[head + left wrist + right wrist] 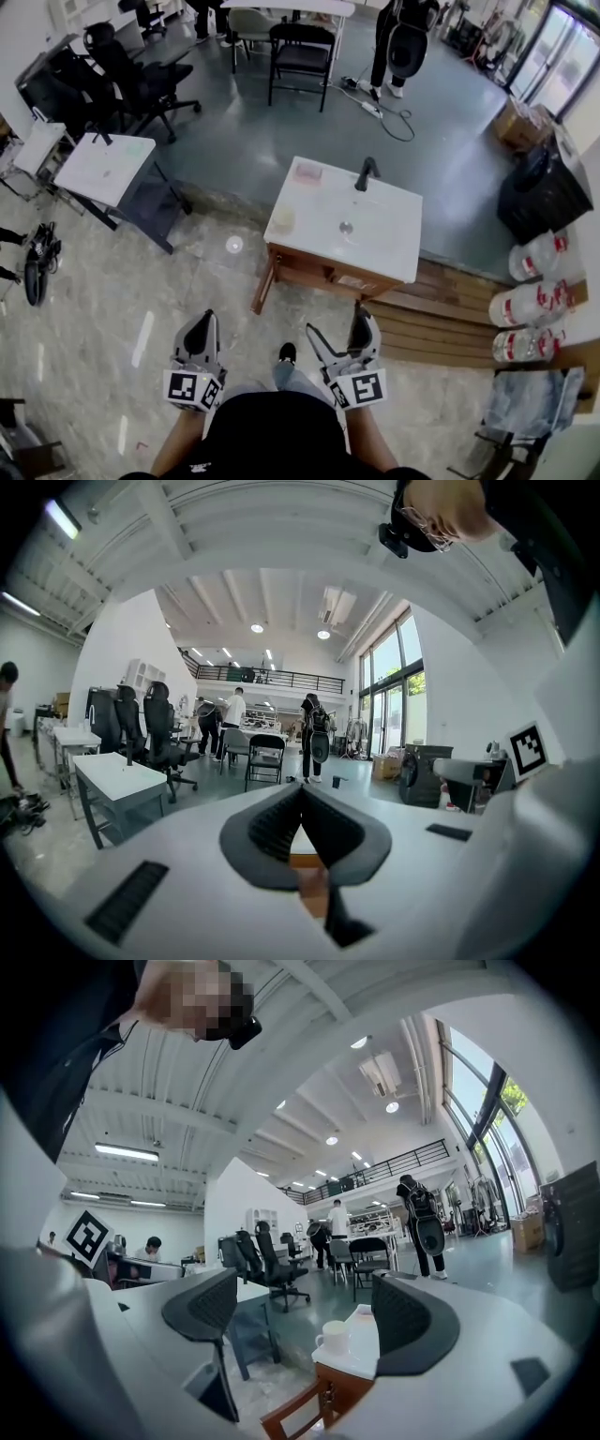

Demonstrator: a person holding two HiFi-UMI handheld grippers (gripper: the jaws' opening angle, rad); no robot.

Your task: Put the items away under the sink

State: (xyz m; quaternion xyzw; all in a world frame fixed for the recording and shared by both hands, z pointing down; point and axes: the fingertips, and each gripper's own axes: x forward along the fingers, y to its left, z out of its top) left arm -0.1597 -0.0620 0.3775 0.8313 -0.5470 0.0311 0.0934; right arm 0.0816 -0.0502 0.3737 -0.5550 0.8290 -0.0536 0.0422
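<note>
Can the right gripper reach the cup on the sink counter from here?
Probably not without a step forward: the right gripper, jaws open and empty, is held well short of the counter. The path looks free, though; only floor lies between, and the cup stands alone near the counter's edge.

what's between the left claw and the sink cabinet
Only bare floor lies between the left claw and the sink cabinet; the head view shows it.

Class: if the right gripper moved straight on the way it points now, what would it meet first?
Most likely the white cup on the sink cabinet's near corner, framed between the right gripper's open jaws. Nothing shows nearer, though depth is uncertain.
</note>
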